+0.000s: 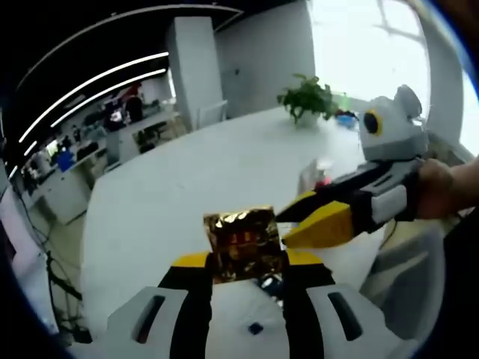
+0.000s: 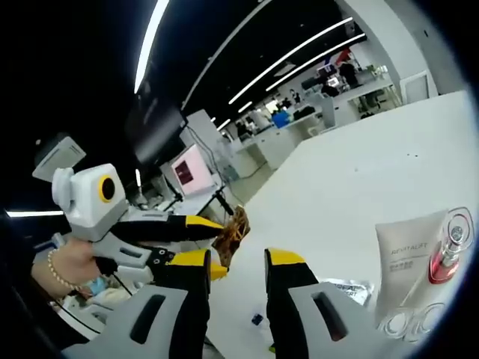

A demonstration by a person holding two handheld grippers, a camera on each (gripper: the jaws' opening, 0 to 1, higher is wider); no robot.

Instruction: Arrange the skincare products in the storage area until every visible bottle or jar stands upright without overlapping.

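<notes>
Gripping a crinkled gold foil sachet [image 1: 243,243] between its yellow-tipped jaws, the left gripper [image 1: 245,263] holds it above the white table [image 1: 150,202], while the right gripper [image 1: 299,223] reaches in, jaws parted, apparently just beside the foil. Further right, near the table's edge, a white tube [image 2: 408,258] and a red-capped clear bottle [image 2: 449,250] seem to lie flat; set the sachet clear of them before standing them upright.

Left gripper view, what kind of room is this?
Probably an open-plan office: a large white table, rows of desks with screens behind, ceiling light strips, and a potted plant.
</notes>
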